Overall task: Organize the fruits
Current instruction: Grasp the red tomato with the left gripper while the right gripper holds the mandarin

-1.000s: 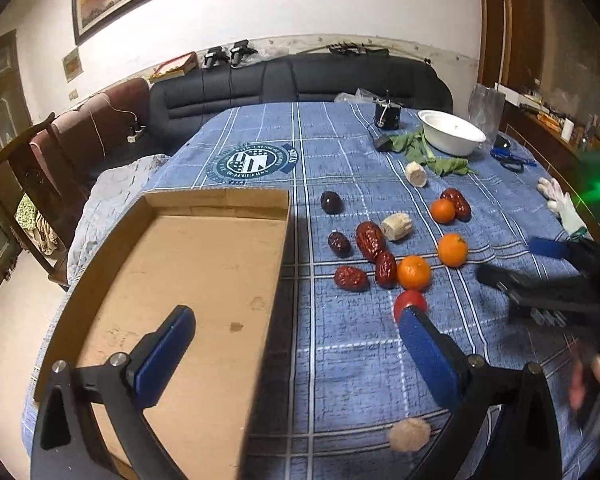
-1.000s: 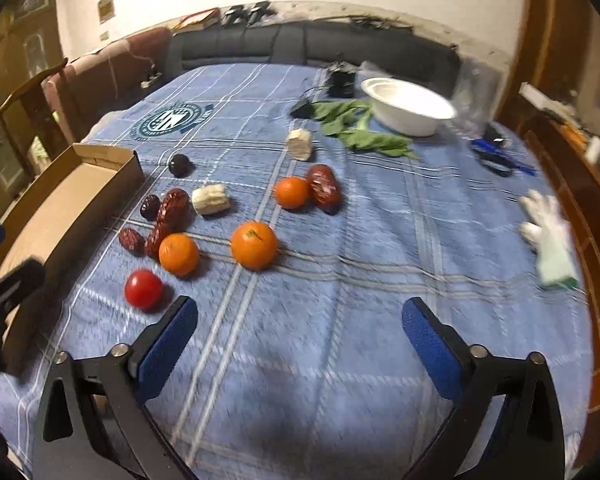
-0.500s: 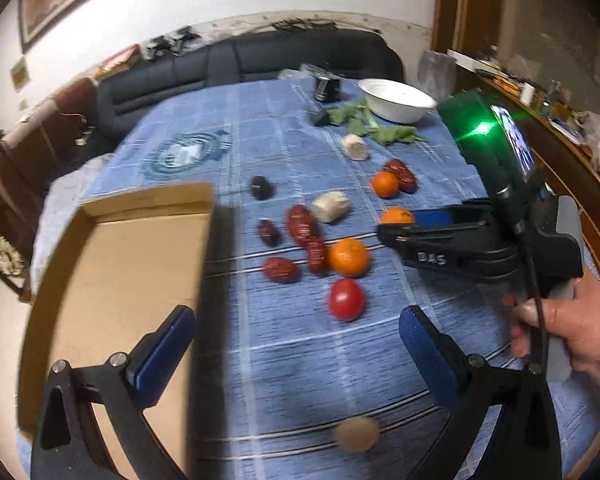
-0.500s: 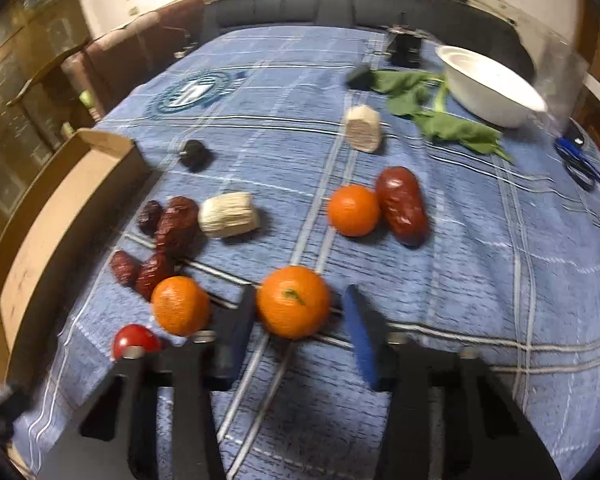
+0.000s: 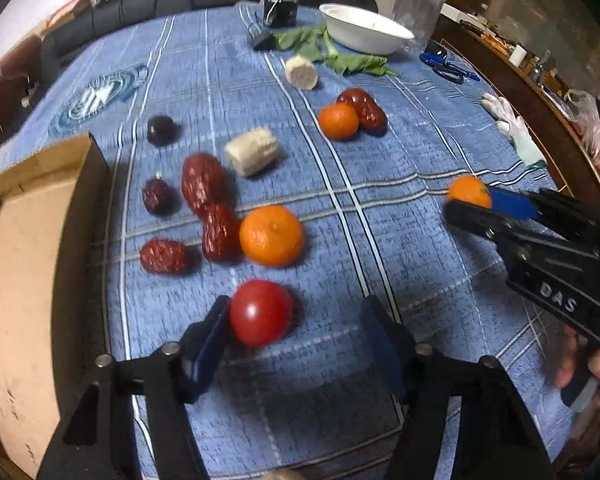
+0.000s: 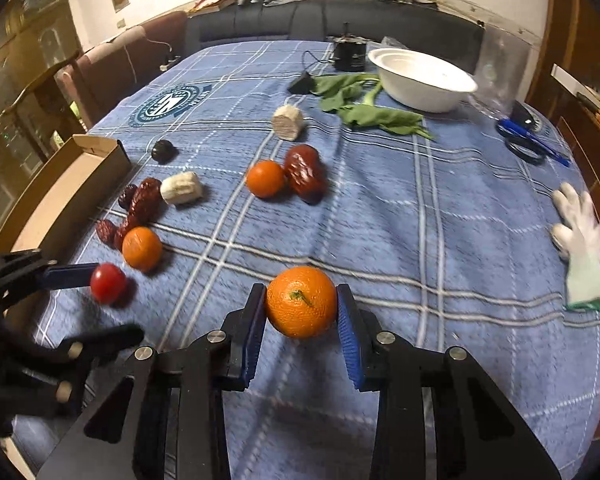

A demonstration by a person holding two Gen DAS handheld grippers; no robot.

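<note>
A white bowl (image 6: 424, 80) sits beside green leaves (image 6: 374, 114) at the far end of a blue checked tablecloth (image 6: 380, 216), with a white glove (image 6: 580, 240), blue scissors (image 6: 530, 142) and a dark sofa (image 6: 380, 20) behind.

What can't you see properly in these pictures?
- Cardboard box: the left wrist view's edge cuts it off, so its full inside is unseen.
- Small dark fruit: right wrist view, mostly hidden behind the red dates.
- Tomato: motion-blurred in the left wrist view; whether the left gripper touches it is unclear.
- Round tan object: cut off at the left wrist view's bottom edge.
</note>
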